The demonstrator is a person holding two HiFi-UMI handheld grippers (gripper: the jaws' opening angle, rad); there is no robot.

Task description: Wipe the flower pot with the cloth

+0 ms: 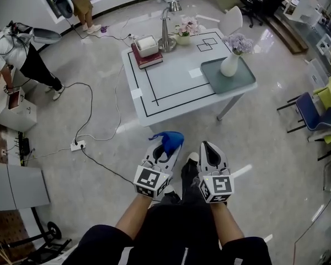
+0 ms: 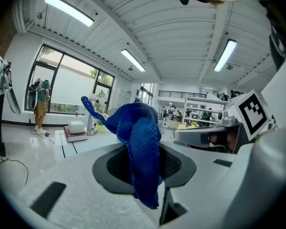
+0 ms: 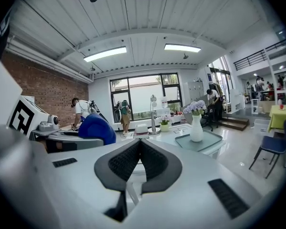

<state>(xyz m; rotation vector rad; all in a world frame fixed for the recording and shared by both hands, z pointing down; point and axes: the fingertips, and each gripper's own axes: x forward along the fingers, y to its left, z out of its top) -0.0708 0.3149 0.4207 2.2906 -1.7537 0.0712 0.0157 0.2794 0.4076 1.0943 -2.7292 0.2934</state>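
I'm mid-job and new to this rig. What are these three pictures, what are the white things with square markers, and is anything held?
There is no robot arm. A person stands back from the table with a two-jaw gripper in each hand, and the marker cubes are part of those grippers. The top-down picture comes from a camera on the person's head. The other two come from cameras riding on each gripper, looking along its jaws. The left gripper is shut on a blue cloth. The right gripper has its jaws together, empty. On the white table stand a small flower pot, a lamp, a box on a book, and a white vase on a grey tray.
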